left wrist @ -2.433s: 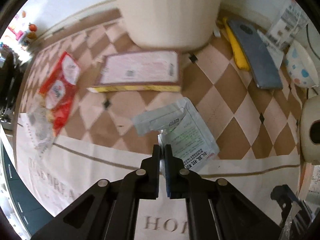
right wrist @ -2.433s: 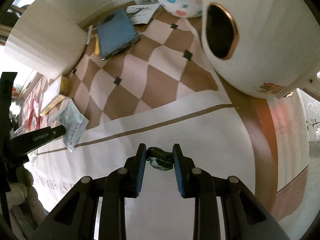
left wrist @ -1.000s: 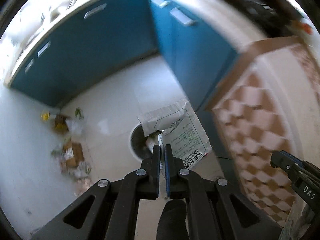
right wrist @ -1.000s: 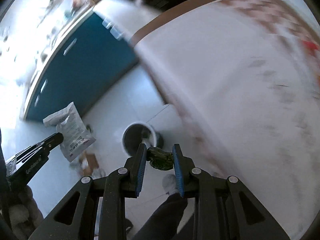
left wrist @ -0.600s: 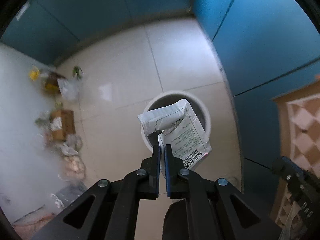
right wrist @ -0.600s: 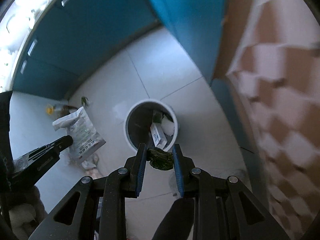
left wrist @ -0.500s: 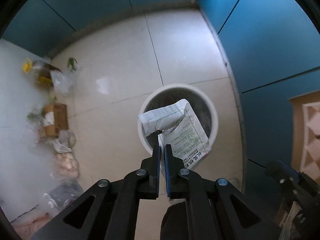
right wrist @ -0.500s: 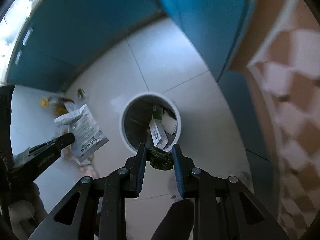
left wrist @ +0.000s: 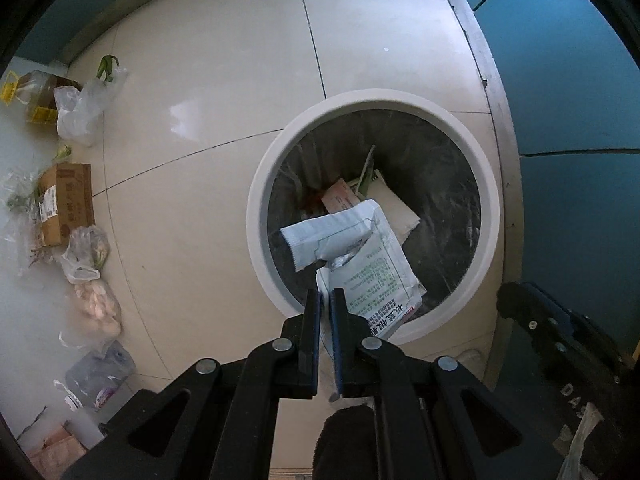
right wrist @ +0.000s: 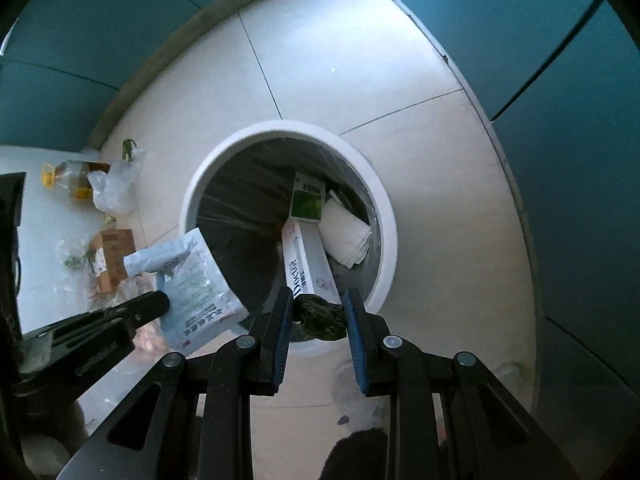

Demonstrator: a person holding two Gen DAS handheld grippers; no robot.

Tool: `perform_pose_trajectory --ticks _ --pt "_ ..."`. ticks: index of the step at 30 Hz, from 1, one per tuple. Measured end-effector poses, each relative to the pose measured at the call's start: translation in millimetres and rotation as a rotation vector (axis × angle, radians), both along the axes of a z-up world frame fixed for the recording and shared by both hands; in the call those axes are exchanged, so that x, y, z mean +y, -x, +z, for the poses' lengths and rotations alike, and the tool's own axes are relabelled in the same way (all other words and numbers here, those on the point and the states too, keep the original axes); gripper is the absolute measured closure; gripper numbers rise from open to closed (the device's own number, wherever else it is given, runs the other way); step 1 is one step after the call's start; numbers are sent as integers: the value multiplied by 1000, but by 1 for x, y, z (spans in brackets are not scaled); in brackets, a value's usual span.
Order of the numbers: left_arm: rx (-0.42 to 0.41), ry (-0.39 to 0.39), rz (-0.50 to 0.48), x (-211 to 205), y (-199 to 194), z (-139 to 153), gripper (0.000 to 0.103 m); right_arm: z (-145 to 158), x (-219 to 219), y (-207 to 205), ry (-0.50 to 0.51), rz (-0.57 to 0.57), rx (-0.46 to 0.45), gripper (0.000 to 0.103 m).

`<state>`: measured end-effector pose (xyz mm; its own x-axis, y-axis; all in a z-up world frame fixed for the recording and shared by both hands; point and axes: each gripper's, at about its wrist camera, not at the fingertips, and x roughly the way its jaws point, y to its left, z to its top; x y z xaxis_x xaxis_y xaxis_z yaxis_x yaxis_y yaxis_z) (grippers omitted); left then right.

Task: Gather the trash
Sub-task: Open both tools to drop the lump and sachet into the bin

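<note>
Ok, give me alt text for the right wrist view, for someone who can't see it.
The right tongs grip a dark green crumpled scrap over the near rim of a white round bin lined with a dark bag and already holding cartons and paper. At left, the left tongs hold a pale printed packet beside the bin.

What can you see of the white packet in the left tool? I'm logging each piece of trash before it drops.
The white packet is a flat, crinkled pouch of plastic or foil-lined paper, printed with green and dark text and a red mark at one corner. Its torn top flap folds sideways, showing a silvery inside. It hangs tilted over the white-rimmed trash bin, one edge between the fingers of the left tool, whose jaws have just been opening slightly. Nothing else touches it.
</note>
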<state>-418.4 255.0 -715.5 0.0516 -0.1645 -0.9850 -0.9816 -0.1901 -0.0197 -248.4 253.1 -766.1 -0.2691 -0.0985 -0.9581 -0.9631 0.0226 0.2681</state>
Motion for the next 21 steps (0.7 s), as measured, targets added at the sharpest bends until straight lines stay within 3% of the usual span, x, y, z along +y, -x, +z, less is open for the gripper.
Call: perform_pose_trajectory --ticks 6,7,9,10,11,13,16,18,21 --pt "-4 -18 35 2 7 3 93 -16 3 12 13 54 -6 73" --pt "-3 -23 44 1 8 6 88 -15 4 13 12 65 -12 72" --pt "3 -41 60 0 12 13 62 -11 4 15 8 83 -18 55" --pt "5 -53 70 -2 13 16 35 -9 4 16 5 87 -18 50" --pt "5 -68 78 -3 16 21 23 -6 5 16 -2 91 -17 43" --pt "16 -86 85 -8 19 31 22 3 5 18 -12 106 -20 34" --pt "46 -92 93 -17 24 44 3 18 5 21 -29 133 -28 16" --pt "77 -107 91 -23 27 58 3 30 3 22 -35 143 -40 3" --pt "106 -128 92 -31 28 80 3 49 0 24 -38 155 -63 1"
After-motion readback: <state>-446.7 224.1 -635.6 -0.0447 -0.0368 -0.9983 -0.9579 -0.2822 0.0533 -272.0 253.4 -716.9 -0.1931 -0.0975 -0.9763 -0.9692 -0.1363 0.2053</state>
